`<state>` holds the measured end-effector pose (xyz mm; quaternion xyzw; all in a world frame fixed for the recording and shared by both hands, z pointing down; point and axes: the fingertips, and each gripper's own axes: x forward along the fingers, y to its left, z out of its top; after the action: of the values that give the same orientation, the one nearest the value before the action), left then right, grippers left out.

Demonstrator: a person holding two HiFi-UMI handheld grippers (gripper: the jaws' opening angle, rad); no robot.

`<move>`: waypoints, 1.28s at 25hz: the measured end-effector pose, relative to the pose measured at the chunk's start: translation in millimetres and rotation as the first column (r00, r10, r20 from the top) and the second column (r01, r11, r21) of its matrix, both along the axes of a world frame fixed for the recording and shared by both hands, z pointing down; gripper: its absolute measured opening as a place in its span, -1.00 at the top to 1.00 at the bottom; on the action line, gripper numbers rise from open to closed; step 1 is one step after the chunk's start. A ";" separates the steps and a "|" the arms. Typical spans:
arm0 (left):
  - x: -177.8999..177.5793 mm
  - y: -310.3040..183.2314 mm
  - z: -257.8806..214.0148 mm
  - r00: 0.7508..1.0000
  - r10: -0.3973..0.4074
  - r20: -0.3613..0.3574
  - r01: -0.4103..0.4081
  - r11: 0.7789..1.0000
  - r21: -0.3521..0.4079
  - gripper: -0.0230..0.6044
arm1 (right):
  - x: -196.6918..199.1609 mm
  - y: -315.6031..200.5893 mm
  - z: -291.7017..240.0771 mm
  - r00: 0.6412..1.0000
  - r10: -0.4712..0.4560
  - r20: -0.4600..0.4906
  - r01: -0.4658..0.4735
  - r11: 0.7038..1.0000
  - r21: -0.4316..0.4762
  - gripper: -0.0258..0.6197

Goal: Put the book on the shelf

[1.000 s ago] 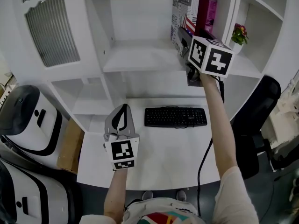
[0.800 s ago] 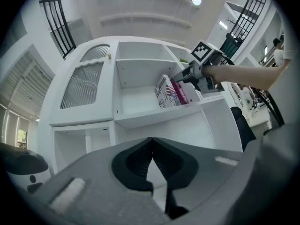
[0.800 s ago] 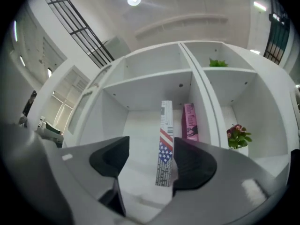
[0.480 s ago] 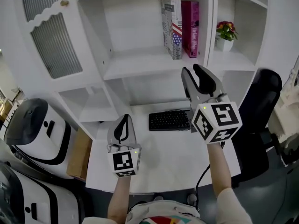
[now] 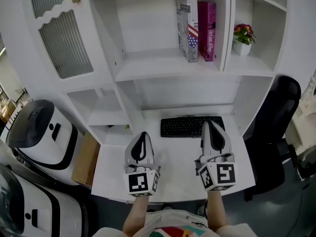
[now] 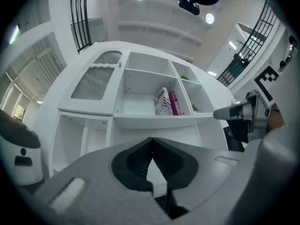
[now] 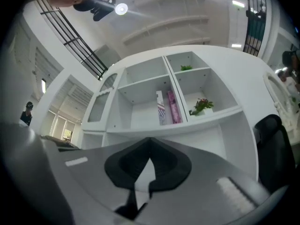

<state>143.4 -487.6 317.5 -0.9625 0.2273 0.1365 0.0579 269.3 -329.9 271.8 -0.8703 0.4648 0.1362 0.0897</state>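
Note:
A book with a newsprint-and-flag cover [image 5: 188, 28] stands upright on the middle shelf [image 5: 163, 68], leaning against a magenta book [image 5: 207, 31]. Both books show small in the left gripper view, the flag book [image 6: 162, 102] beside the magenta one [image 6: 174, 103], and in the right gripper view [image 7: 161, 108]. My right gripper [image 5: 211, 128] is low over the white desk [image 5: 173, 177], shut and empty, far below the books. My left gripper [image 5: 141, 137] is beside it over the desk, also shut with nothing between its fingers.
A black keyboard [image 5: 191, 126] lies on the desk just beyond both grippers. A potted plant with red flowers [image 5: 243, 38] stands in the right shelf compartment. A black chair [image 5: 274, 127] is at the right; white machines [image 5: 34, 132] stand at the left.
My right gripper let go of the flag book at the shelf, dropped back down to the desk and shut. The left gripper stayed near the desk front.

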 end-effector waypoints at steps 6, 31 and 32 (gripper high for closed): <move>-14.3 0.7 36.0 0.998 -0.007 0.057 0.009 0.999 -0.042 0.94 | -2.4 -0.8 80.0 0.987 -0.005 0.162 0.018 0.997 -0.079 0.91; -3.5 5.1 44.7 0.997 0.019 0.080 -0.014 0.998 -0.065 0.94 | 2.8 2.5 80.2 0.992 -0.007 0.128 0.021 0.994 -0.109 0.91; -3.3 4.9 44.8 0.996 0.020 0.082 -0.014 0.998 -0.065 0.94 | 4.4 3.6 80.6 0.991 -0.003 0.133 0.017 0.994 -0.107 0.91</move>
<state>140.1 -482.7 362.3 -0.9705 0.2208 0.0899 0.0352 273.6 -326.3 352.4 -0.8786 0.4689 0.0522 0.0742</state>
